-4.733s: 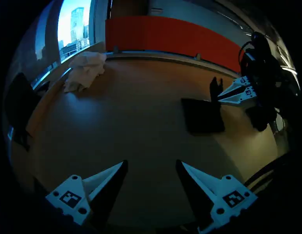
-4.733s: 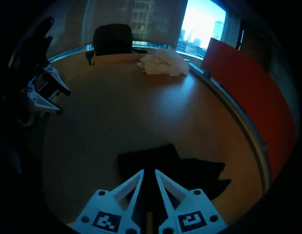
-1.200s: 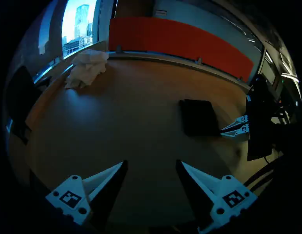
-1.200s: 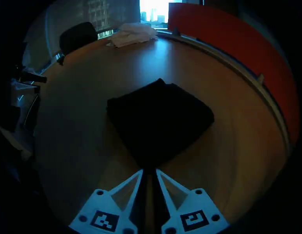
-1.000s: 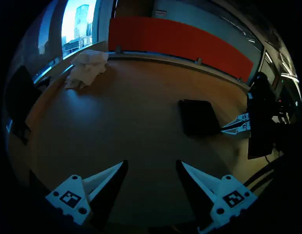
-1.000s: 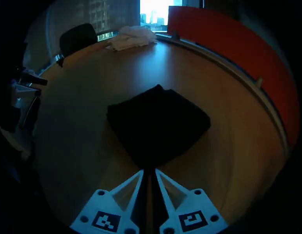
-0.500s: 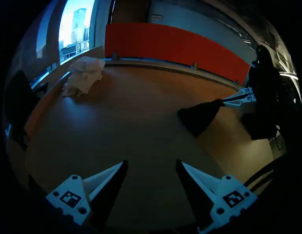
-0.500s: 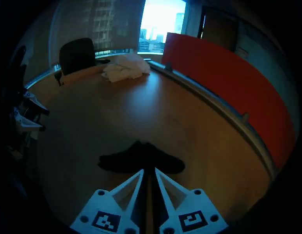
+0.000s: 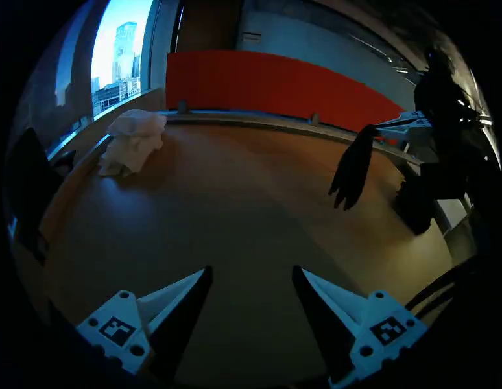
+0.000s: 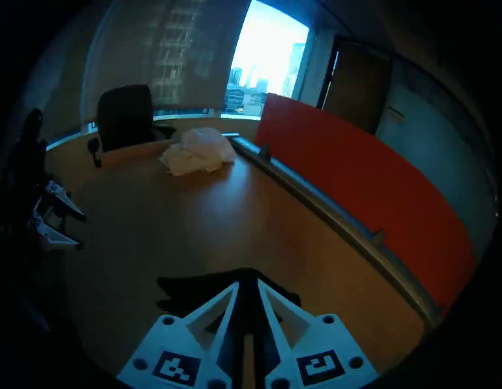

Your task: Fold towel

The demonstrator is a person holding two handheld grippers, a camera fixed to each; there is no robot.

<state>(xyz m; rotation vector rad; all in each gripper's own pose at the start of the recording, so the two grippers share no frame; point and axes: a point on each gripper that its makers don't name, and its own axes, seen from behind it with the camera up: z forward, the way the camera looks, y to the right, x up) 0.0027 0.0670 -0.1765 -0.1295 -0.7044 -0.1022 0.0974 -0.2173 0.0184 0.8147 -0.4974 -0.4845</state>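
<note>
Jaws pinched, right gripper [image 10: 248, 283] grips dark towel [image 9: 351, 168]; left gripper [image 9: 251, 269] gapes.

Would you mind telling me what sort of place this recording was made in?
Likely an office meeting room: a large curved wooden table, a black office chair beside it, and a window showing city high-rises.

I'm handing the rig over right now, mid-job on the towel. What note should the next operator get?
Right claw: shut on the dark towel, which hangs limp from it over the table.
Left claw: open, holding nothing, well apart from the towel.
A white cloth pile lies near the table's far edge.
Done: towel gripped by one edge and raised.
Left: no neat fold shows; probably lay it down, bring in the left claw and fold.
</note>
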